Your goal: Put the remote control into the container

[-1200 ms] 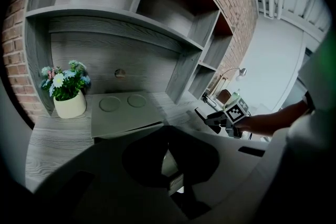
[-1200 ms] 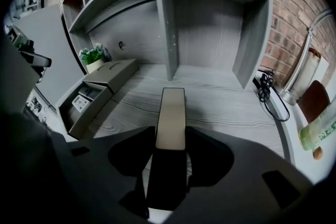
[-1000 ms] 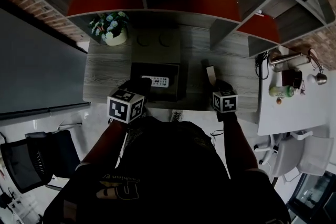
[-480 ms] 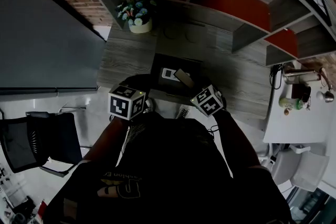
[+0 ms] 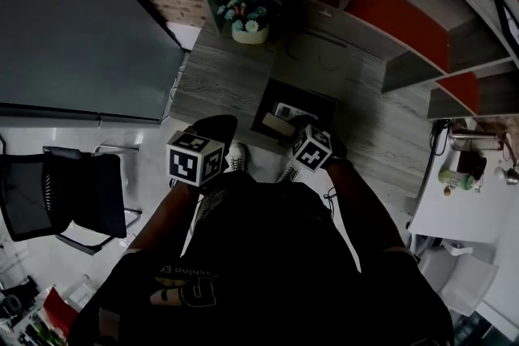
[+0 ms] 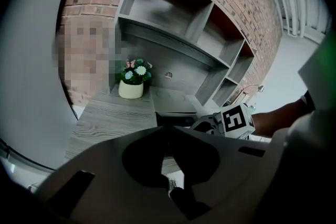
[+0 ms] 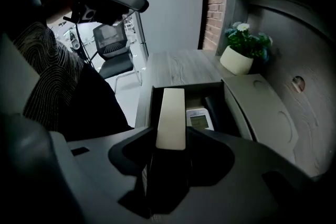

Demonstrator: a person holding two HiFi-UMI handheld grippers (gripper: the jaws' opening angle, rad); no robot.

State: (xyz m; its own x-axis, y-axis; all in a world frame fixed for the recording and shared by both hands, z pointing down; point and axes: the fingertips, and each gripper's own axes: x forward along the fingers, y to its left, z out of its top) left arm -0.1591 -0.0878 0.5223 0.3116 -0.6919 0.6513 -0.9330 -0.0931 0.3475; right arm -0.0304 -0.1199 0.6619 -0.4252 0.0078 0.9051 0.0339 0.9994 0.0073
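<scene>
A long beige remote control (image 7: 172,113) is clamped between the jaws of my right gripper (image 7: 171,136), its far end reaching over the near-left part of the open black container (image 7: 152,107). In the head view the remote (image 5: 276,124) sits over the container's (image 5: 318,99) front edge, with my right gripper (image 5: 293,135) just behind it. Inside the container lie a white device with a screen (image 7: 199,119) and a dark remote (image 7: 214,108). My left gripper (image 6: 171,147) hangs shut and empty at the desk's front edge, to the left of the container (image 6: 176,113).
The container's grey lid (image 7: 262,118) lies right of the container in the right gripper view. A potted plant (image 5: 247,20) stands at the back of the wooden desk (image 5: 211,85), under grey and red shelves. A black office chair (image 5: 65,194) stands on the floor at left.
My right gripper has swung left with the remote, from the desk right of the container to its front, rolling as it went. My left gripper shifted slightly. The head camera turned left.
</scene>
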